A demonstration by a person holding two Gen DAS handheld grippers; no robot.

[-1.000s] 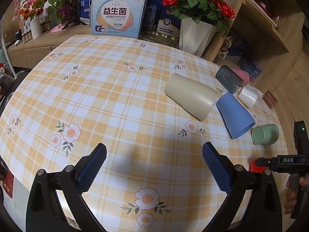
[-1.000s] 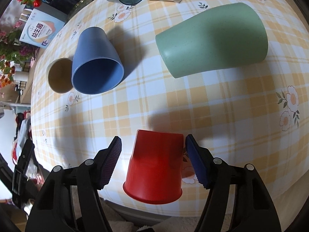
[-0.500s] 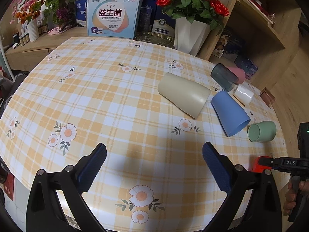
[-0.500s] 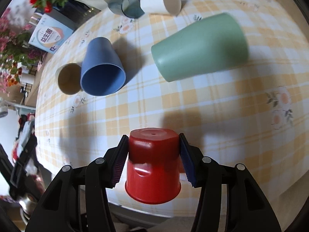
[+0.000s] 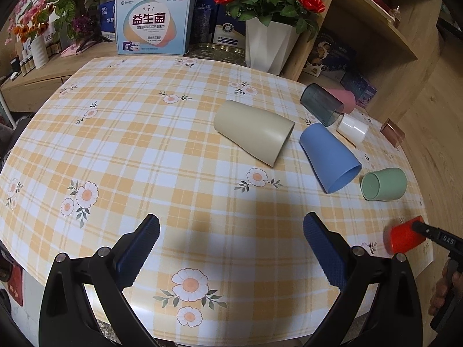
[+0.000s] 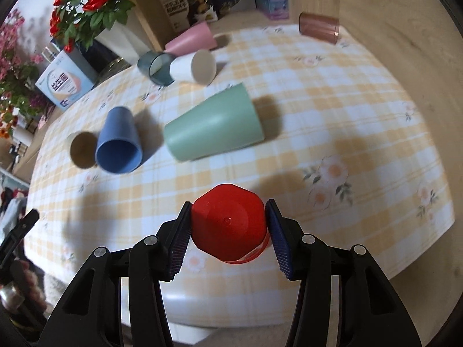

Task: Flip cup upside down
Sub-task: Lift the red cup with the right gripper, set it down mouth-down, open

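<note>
- Presently the red cup (image 6: pixel 230 222) sits between the two blue pads of the right gripper (image 6: pixel 228 228), one pad pressed against each side wall, so the tool is pinching the cup.
- Cup position: at the near edge of the table (image 6: pixel 332 110), its closed base turned up toward the camera and its rim pointing down; whether the rim touches the cloth cannot be told.
- Cup appearance: glossy red plastic, faceted walls narrowing to a flat base with a small moulding dot at centre.
- From the left wrist view the red cup (image 5: pixel 403 235) shows at the table's right edge, with the other tool's black finger against it.
- Left gripper (image 5: pixel 231 248): fingers spread wide, nothing between them, above the checked cloth.
- Other cups lie on their sides well apart from the held one: green cup (image 6: pixel 214 127), blue cup (image 6: pixel 118 144).
</note>
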